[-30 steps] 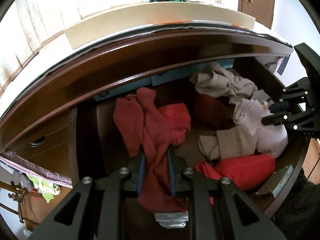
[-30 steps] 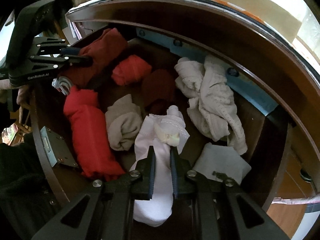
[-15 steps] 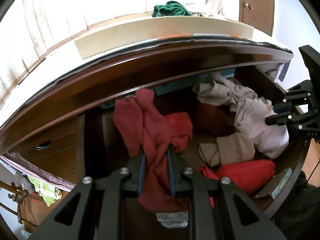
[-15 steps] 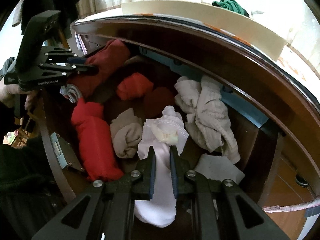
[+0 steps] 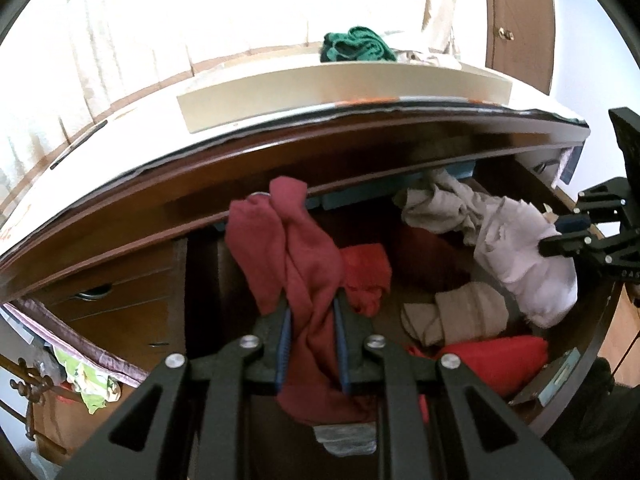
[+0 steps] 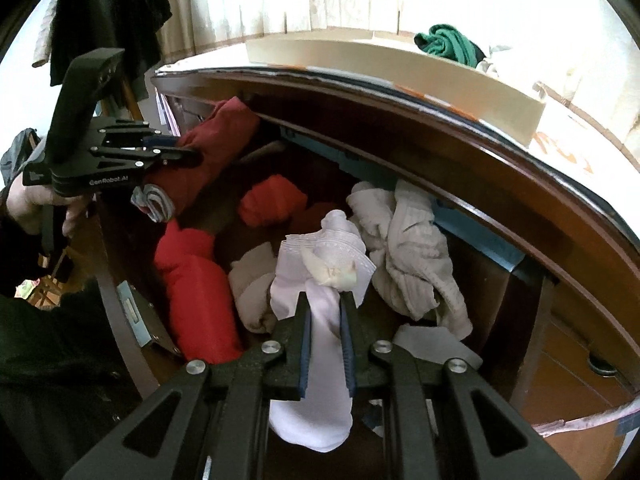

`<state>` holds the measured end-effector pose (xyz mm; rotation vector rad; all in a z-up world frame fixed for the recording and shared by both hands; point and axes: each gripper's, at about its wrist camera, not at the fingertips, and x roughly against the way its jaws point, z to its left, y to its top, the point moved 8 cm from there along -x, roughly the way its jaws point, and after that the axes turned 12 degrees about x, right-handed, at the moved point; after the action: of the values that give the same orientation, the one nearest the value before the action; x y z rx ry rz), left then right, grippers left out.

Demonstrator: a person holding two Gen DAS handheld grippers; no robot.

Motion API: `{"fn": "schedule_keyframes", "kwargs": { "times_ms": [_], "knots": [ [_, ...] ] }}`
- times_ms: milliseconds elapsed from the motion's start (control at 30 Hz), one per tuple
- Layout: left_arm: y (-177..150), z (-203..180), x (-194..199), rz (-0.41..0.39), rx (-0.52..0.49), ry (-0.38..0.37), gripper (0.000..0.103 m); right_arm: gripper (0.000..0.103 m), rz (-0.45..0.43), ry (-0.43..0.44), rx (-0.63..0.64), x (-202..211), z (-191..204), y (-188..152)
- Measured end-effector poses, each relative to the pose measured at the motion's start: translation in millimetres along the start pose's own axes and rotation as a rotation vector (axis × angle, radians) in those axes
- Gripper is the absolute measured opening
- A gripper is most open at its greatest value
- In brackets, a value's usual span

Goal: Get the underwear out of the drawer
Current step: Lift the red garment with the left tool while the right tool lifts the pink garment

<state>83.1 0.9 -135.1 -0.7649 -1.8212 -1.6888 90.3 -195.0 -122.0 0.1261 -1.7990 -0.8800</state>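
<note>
My left gripper (image 5: 311, 312) clamps the maroon underwear (image 5: 296, 256), my right gripper (image 6: 326, 308) the white pair (image 6: 320, 280); both need lifting clear of the drawer (image 6: 532, 288).

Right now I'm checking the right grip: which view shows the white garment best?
The right wrist view: the white garment hangs centred in the right hand-held gripper. The left wrist view shows it sideways at the frame edge.
</note>
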Motion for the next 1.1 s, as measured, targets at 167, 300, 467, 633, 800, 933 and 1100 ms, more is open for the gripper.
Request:
{"fn": "schedule_keyframes", "kwargs": {
  "times_ms": [167,300,467,633,800,933,1100],
  "knots": [
    [0.7,0.5,3.5,-0.024,0.011,-0.003,0.016,0.015,-0.039,-0.006,-0.010,5.8,-0.4,2.2],
    [0.9,1.5,6.1,-0.040,0.018,-0.005,0.016,0.015,-0.068,-0.010,-0.012,9.3,1.4,3.7],
    [1.9,3.0,9.1,-0.059,0.028,-0.005,0.016,0.015,-0.102,-0.010,-0.017,13.8,2.0,6.5],
    [3.1,3.6,11.7,-0.075,0.042,-0.008,0.016,0.015,-0.140,-0.006,-0.019,18.0,4.8,9.9],
    [3.7,3.5,14.5,-0.088,0.053,-0.012,0.016,0.015,-0.190,-0.013,-0.010,25.6,8.6,16.1],
    [6.2,2.9,18.9,-0.108,0.060,-0.014,0.016,0.015,-0.225,-0.020,-0.011,32.6,7.8,21.2],
    [10.2,-0.2,27.1,-0.137,0.063,-0.019,0.016,0.015,-0.256,-0.025,-0.019,38.2,5.4,23.8]
  ]
}}
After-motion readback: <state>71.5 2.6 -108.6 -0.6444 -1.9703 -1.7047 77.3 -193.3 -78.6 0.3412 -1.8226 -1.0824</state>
